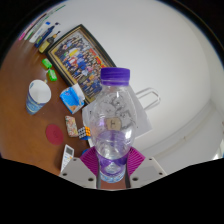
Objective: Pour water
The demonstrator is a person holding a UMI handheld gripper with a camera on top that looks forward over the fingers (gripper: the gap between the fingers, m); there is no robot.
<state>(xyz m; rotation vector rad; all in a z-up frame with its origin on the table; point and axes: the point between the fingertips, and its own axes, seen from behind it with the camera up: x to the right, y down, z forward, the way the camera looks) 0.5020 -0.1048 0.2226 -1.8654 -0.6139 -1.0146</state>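
My gripper [112, 165] holds a clear plastic water bottle [113, 120] upright, its lower body pinched between my two fingers, the magenta pads [90, 161] pressed against it on either side. The bottle rises straight ahead of me and fills the middle of the view. It has a purple screw cap [116, 75] still in place at the top, a ribbed, see-through body, and a purple label band [111, 163] down low where my fingers meet it. How much water it carries I cannot tell.

Just behind the bottle, to its right, stands a clear glass mug [143, 103] with a handle that shows past the bottle's shoulder; most of the mug is seen only through the plastic. Both sit over a brown wooden table [25, 75], which meets a pale white surface [180, 60] on the right.

To the left of the bottle, on the wood, lie a small blue-and-white packet [72, 96], a white cup with a blue rim [38, 95], a round dark-pink disc [53, 131], and a small patterned box [72, 126] close to my left finger. A little green object [48, 72] sits farther back. Beyond them all lies a large flat box with a colourful printed picture [80, 55] on its top, set at an angle on the far part of the table.
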